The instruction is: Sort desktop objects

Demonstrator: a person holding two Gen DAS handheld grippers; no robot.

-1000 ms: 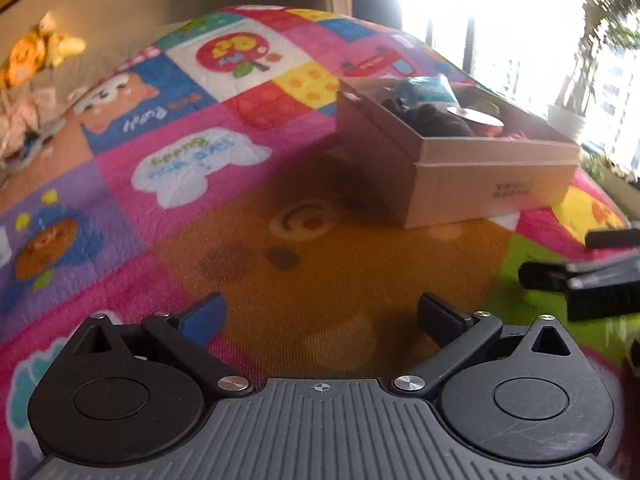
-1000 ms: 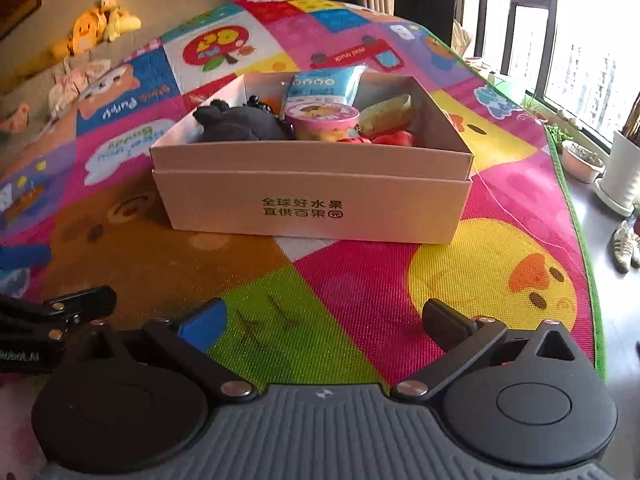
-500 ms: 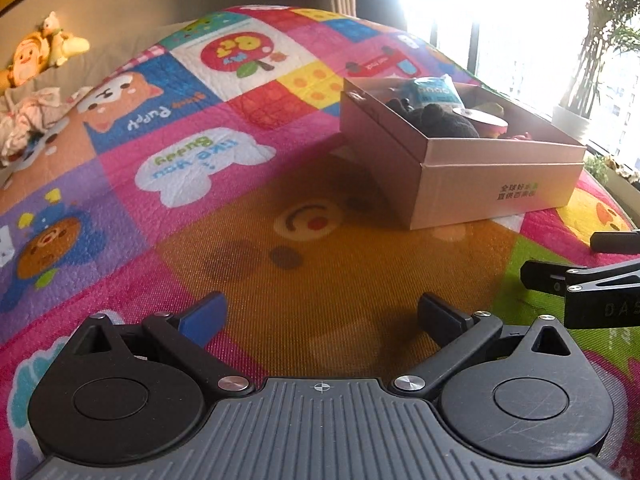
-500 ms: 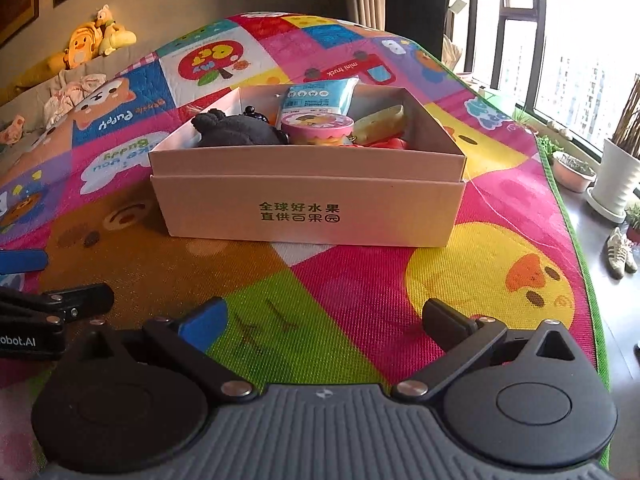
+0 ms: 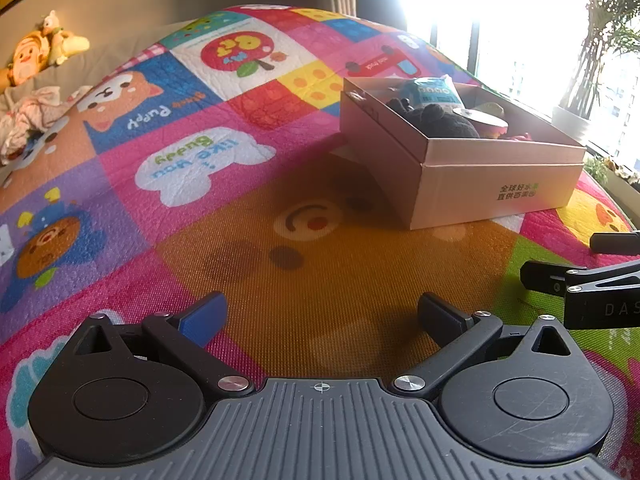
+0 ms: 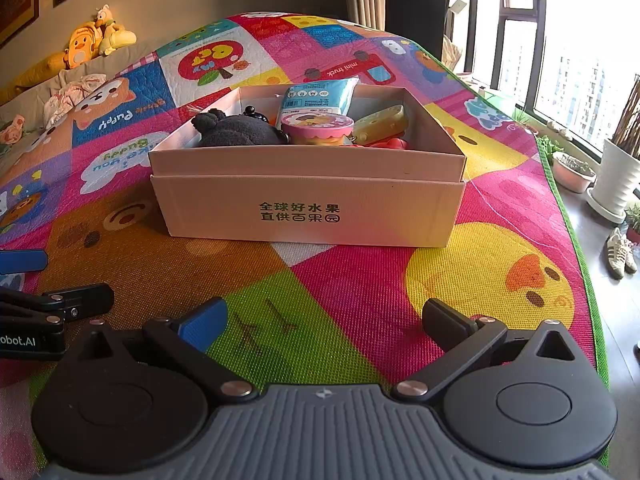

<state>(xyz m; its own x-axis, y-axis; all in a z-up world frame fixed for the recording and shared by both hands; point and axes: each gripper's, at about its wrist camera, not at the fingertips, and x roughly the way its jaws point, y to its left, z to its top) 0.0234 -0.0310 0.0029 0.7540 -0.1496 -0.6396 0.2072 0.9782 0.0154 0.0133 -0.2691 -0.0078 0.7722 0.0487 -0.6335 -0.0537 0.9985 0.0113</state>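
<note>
A cardboard box (image 6: 308, 208) stands on the colourful play mat (image 6: 360, 292). It holds a black plush toy (image 6: 236, 130), a pink round tin (image 6: 318, 128), a blue packet (image 6: 316, 98), a cheese-shaped toy (image 6: 380, 122) and something red. The box also shows in the left wrist view (image 5: 492, 188), at the right. My right gripper (image 6: 324, 320) is open and empty, in front of the box. My left gripper (image 5: 320, 316) is open and empty, left of the box over the orange patch. Each gripper sees the other's fingers at its frame edge.
Plush toys (image 6: 90, 42) and clothes (image 6: 76, 92) lie along the far left wall. Right of the mat's green edge are bare floor, shoes (image 6: 620, 250), plant pots (image 6: 616, 180) and a window.
Both grippers have drawn back and risen slightly from the box. Their jaws stay open and empty. The box and its contents have not moved.
</note>
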